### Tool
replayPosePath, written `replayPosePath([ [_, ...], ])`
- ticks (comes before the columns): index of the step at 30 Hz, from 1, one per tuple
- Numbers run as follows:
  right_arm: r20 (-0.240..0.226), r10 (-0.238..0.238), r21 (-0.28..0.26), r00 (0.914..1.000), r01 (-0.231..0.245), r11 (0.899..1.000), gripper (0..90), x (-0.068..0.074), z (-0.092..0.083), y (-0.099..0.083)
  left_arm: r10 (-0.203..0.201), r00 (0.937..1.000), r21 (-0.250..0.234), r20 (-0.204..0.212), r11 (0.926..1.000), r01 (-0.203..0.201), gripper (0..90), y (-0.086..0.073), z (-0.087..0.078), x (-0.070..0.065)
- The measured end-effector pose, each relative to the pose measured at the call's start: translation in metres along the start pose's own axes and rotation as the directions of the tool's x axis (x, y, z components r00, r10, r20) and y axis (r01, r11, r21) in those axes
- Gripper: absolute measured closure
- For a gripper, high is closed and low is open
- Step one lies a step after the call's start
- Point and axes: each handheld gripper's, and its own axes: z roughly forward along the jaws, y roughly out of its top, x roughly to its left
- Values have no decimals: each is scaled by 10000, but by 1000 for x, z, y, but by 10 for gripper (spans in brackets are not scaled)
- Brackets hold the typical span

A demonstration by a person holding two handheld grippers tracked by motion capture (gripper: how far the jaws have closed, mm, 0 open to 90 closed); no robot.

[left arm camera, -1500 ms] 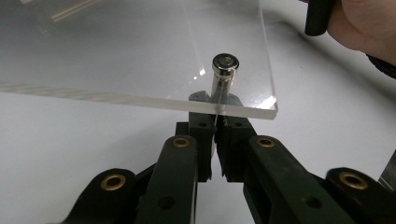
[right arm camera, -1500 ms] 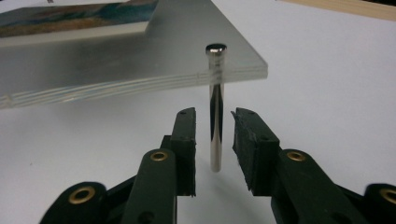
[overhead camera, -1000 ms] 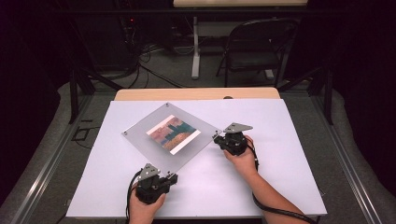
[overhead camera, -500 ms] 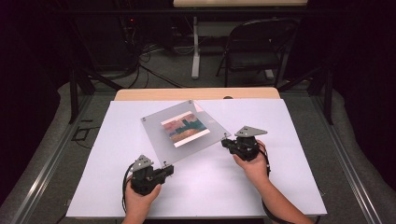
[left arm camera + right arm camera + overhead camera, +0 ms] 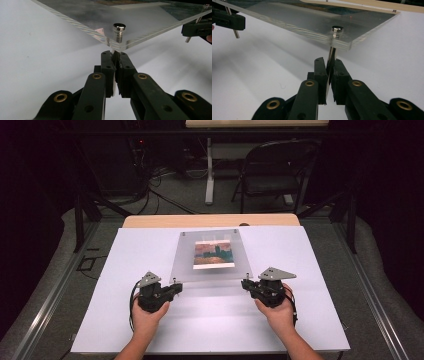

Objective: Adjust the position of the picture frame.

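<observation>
A clear acrylic picture frame holding a small painted print hangs level just above the white table, squared to it. Metal pins stick down through its corners. My left gripper is shut on the pin at the near left corner, its jaws clamped on the shaft under the plate. My right gripper is shut on the pin at the near right corner, jaws pinching the shaft just below the acrylic. Each gripper view shows the other gripper at the far corner.
A white sheet covers the table, with a strip of bare wood at the back edge. A folding chair, a table leg and cables stand on the floor beyond.
The frame has turned from a diagonal lie to square with the table and shifted toward the back. The left hand moved away from the person, the right hand moved right and nearer.
</observation>
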Motion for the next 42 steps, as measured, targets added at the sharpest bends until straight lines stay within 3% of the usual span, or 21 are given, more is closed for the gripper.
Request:
replayPosePath([
  [6, 191, 174, -67, 9997, -172, 9998, 847, -8, 6, -2, -140, 9999, 134, 47, 9998, 139, 851, 3, 9, 3],
  [11, 245, 455, 50, 9987, -457, 9989, 852, -13, 15, -4, -18, 9996, 415, -273, 9991, 29, 850, 4, 21, 9],
  [19, 388, 404, 306, 9984, -416, 9987, 854, -15, 28, -9, -183, 9987, 577, -479, 9981, 211, 845, 3, 31, 18],
  [42, 448, 391, 625, 9982, -418, 9972, 854, -18, 33, -14, -46, 9982, 915, -594, 9958, 101, 845, -2, 37, 19],
])
